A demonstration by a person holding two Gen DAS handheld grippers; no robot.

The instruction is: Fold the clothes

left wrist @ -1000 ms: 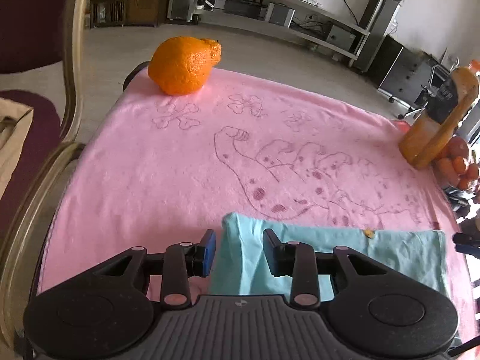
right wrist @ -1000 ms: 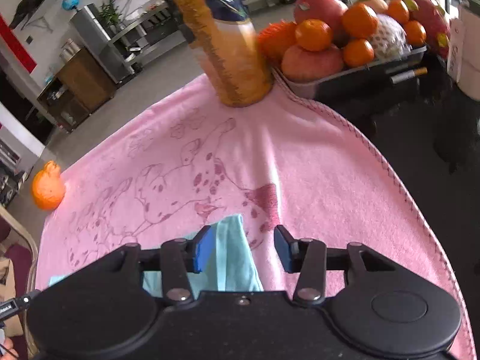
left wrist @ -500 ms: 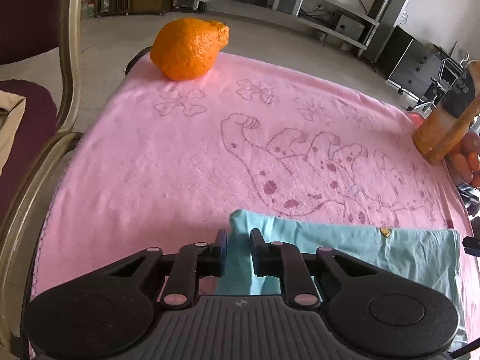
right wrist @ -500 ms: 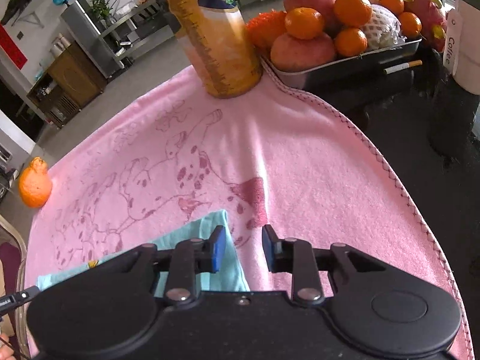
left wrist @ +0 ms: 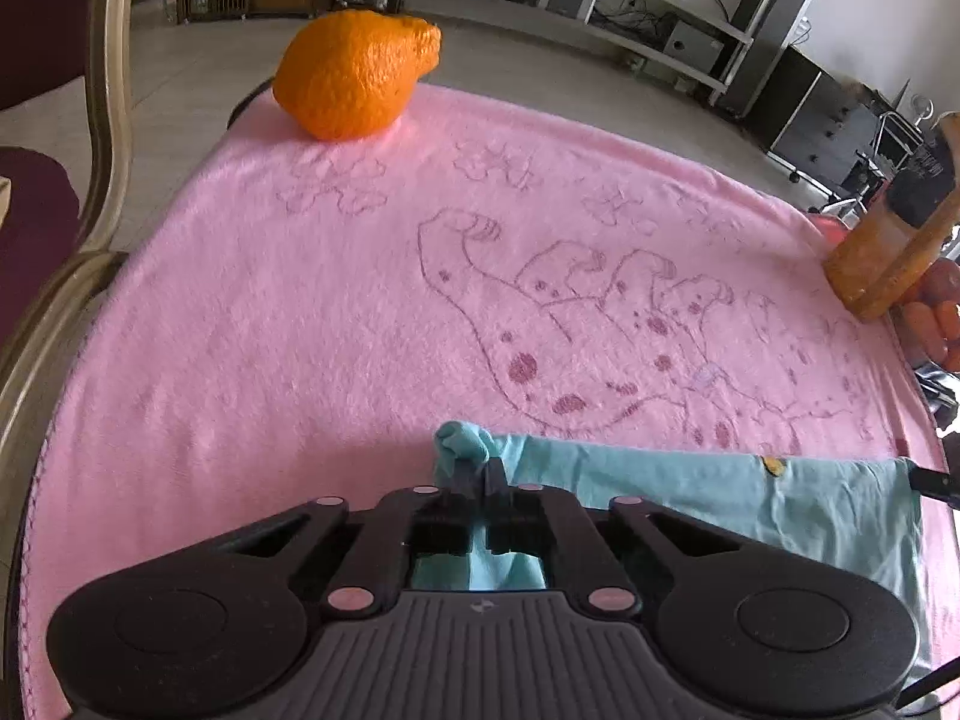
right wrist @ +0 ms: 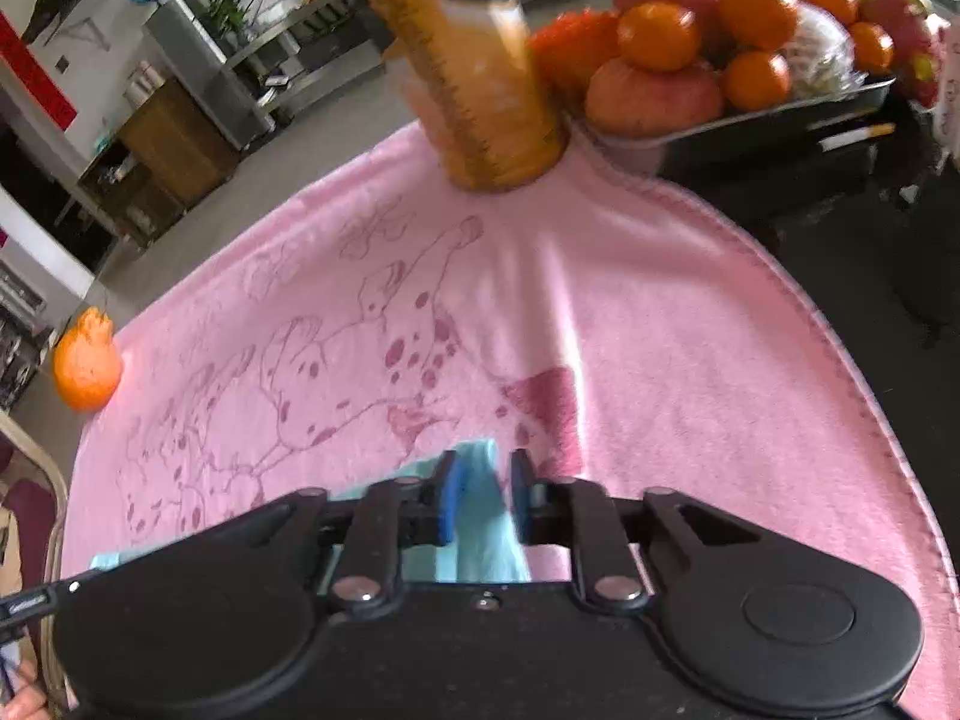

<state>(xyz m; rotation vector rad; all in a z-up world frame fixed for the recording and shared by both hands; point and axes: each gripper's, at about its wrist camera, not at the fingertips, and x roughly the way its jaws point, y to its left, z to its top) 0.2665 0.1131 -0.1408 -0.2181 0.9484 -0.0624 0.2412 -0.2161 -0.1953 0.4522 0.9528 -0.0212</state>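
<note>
A light teal garment (left wrist: 690, 492) lies in a folded strip along the near edge of a pink dinosaur towel (left wrist: 300, 330). My left gripper (left wrist: 477, 480) is shut on the strip's left end, and the pinched corner bunches up above the tips. In the right wrist view my right gripper (right wrist: 485, 492) is shut on the garment's (right wrist: 483, 546) other end. The cloth fills the narrow gap between the blue pads (right wrist: 449, 495). That view is blurred by motion.
A knobbly orange fruit (left wrist: 354, 75) sits on the towel's far left corner. A tall orange juice bottle (right wrist: 480, 78) stands at the far right corner, beside a metal tray (right wrist: 750, 120) piled with fruit. A chair frame (left wrist: 102, 120) curves along the left.
Both grippers went from open to shut on the garment's two ends. The left corner now bunches up between the jaws, and both views have shifted slightly forward.
</note>
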